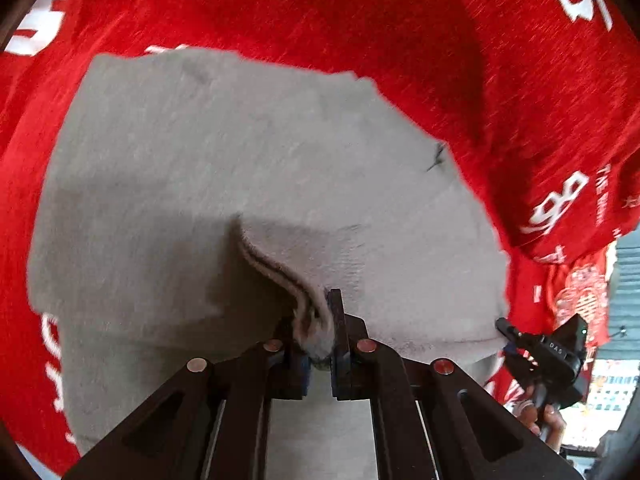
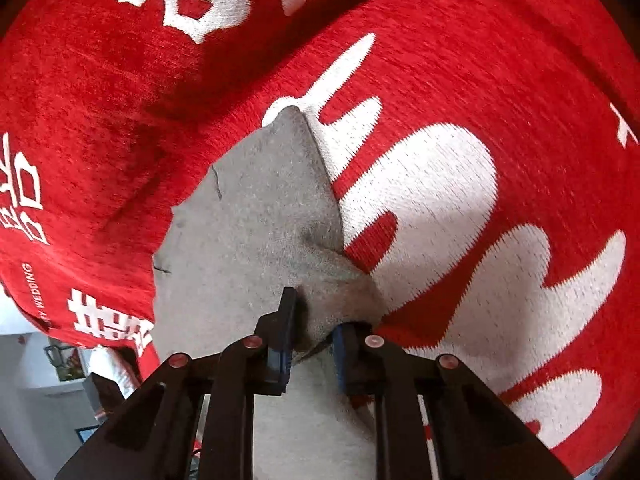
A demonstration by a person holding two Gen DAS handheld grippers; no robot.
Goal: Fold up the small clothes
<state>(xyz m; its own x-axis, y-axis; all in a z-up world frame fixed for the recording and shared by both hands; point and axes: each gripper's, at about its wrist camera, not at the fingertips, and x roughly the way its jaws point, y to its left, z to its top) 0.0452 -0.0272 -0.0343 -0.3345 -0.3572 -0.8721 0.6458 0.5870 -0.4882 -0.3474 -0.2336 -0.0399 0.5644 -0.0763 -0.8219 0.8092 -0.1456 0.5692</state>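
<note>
A small grey fleece garment [image 1: 224,184] hangs spread in front of a red blanket. My left gripper [image 1: 318,330] is shut on a folded hem edge of the grey garment at the bottom middle of the left wrist view. My right gripper [image 2: 314,332] is shut on another corner of the same grey garment [image 2: 260,216], which rises to a point above it. The right gripper also shows in the left wrist view [image 1: 540,354], held by a hand at the garment's lower right corner.
A red blanket [image 1: 360,12] with white woven characters and numbers fills the background of both views [image 2: 500,60]. A bright room with a window [image 1: 616,392] shows at the far right of the left wrist view.
</note>
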